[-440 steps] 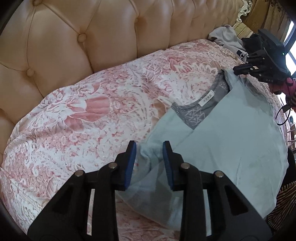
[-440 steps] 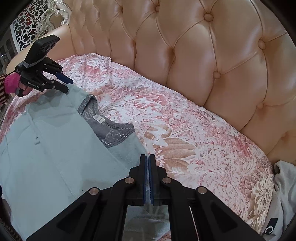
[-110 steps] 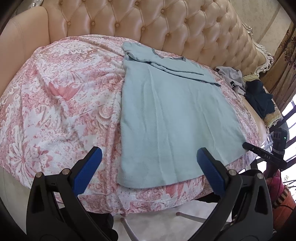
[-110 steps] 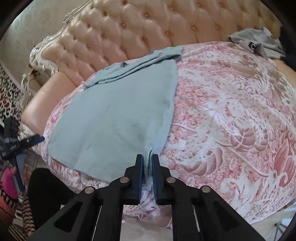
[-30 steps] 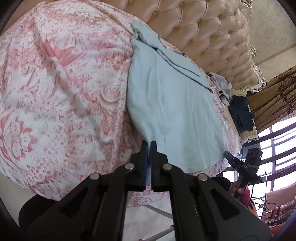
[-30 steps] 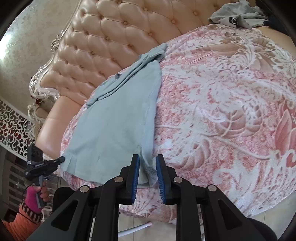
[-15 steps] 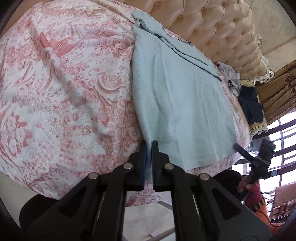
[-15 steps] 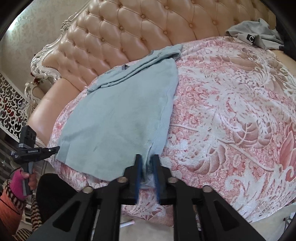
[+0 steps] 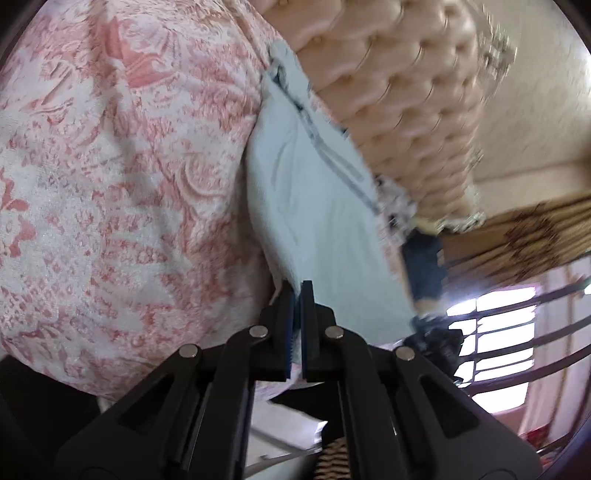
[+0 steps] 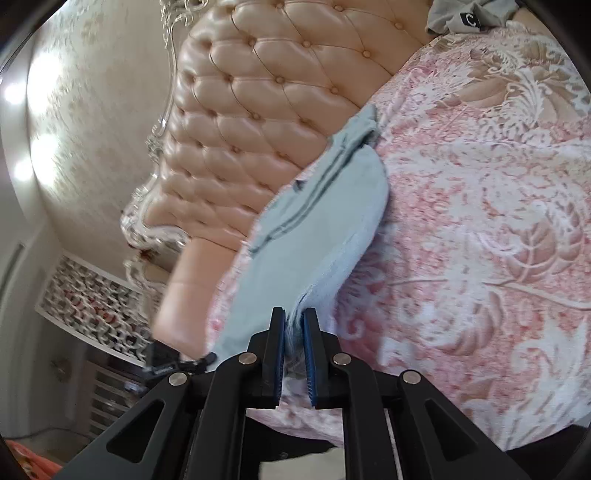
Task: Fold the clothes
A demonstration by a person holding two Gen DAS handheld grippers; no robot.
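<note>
Left gripper, jaws clamped on one hem corner of the pale blue shirt; right gripper, jaws pinched on the opposite hem corner. The shirt lies along the pink floral bedspread, its collar end against the tufted headboard. Grey garment beyond.
</note>
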